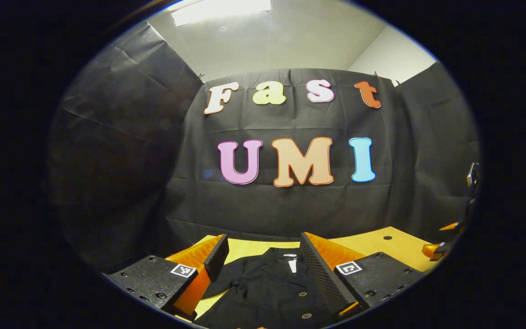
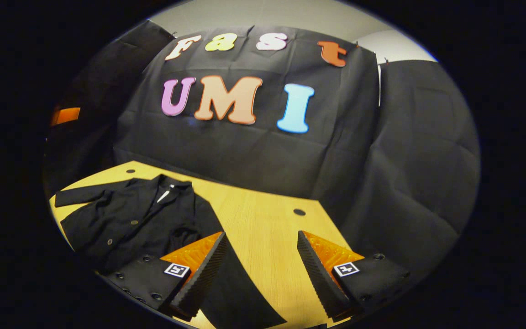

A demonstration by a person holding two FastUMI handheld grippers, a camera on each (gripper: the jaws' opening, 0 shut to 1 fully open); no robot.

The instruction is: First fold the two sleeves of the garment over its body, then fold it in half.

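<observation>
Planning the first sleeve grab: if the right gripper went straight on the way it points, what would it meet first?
Probably the garment's sleeve lying between the open right gripper fingers, on the table; depth is uncertain.

Bare table [image 2: 263, 219] right of the black garment [image 2: 130, 219], free out to the edge, only a small hole [image 2: 299, 212] there. Garment's long sleeve [image 2: 240, 283] crosses that stretch diagonally. Black cloth wall [image 2: 254, 151] closes off directly behind the garment and on both sides.
</observation>
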